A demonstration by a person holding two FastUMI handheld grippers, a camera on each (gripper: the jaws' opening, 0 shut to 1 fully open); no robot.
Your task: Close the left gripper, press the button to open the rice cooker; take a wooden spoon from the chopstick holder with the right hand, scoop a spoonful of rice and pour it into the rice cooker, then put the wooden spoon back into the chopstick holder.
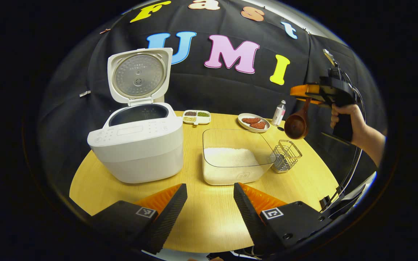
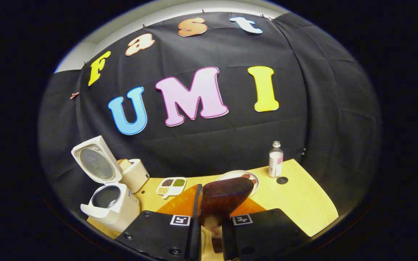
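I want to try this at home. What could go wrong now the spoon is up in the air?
The right gripper pinches the wooden spoon only by its handle, with the bowl hanging below, so it might swing or slip. The spoon hangs just above the wire chopstick holder, which could tip if bumped on the way to the rice container. Rice could also spill on the table before reaching the open rice cooker.

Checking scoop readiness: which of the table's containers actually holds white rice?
The clear rectangular tub, between the open rice cooker and the empty wire chopstick holder.
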